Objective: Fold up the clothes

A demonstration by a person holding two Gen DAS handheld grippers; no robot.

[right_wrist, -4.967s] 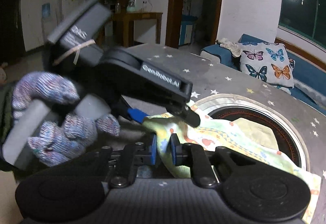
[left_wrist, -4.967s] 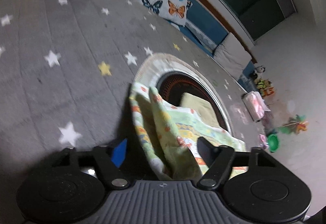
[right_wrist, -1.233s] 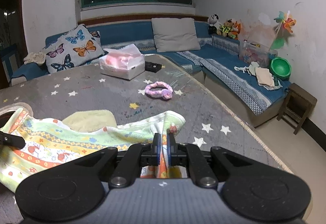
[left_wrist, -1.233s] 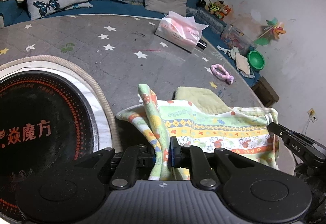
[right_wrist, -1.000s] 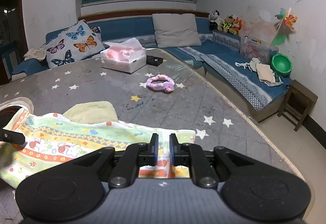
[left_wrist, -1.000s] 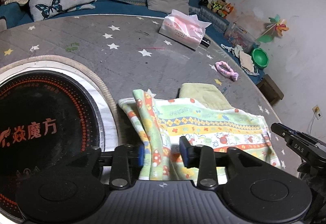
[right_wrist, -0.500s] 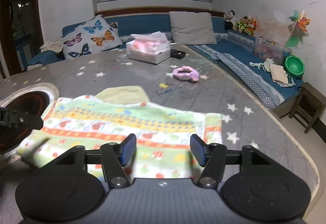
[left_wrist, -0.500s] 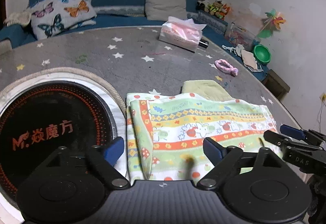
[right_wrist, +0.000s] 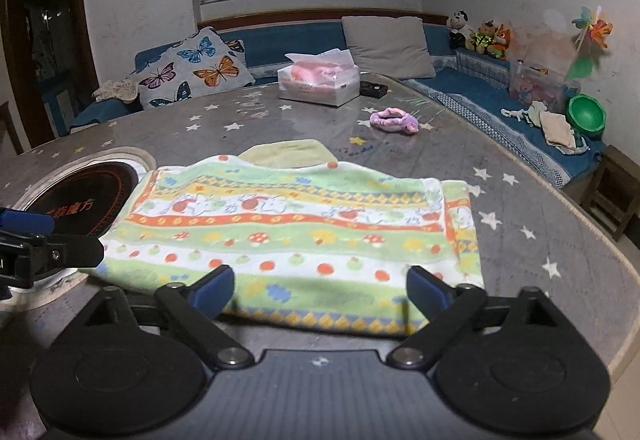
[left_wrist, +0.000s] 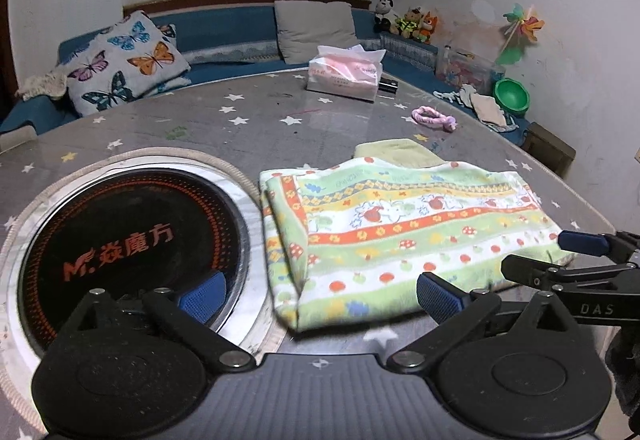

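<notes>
On the left wrist view, my left tool (left_wrist: 318,290) stands wide open and holds nothing; its jaws have just been opening, and the patterned cloth (left_wrist: 400,232) lies flat on the desk (left_wrist: 320,120) in front of them, not between the pads. I judge the cloth was let go here so that the fold can rest. Its left folded edge lies just beside the rim of the round black cooker plate (left_wrist: 132,240). At the right of this view the right tool (left_wrist: 560,258) reaches to the cloth's right corner.

On the right wrist view, my right tool (right_wrist: 320,290) is also spread wide and empty, its jaws having just been opening, with the near edge of the cloth (right_wrist: 300,228) lying between the two fingers but not pinched. A small yellow cloth (right_wrist: 288,154) shows from under the far edge. Far behind, the pink hair band (right_wrist: 394,120) and the tissue box (right_wrist: 320,80) stay well apart, so there is free desk on the right for the next fold.
</notes>
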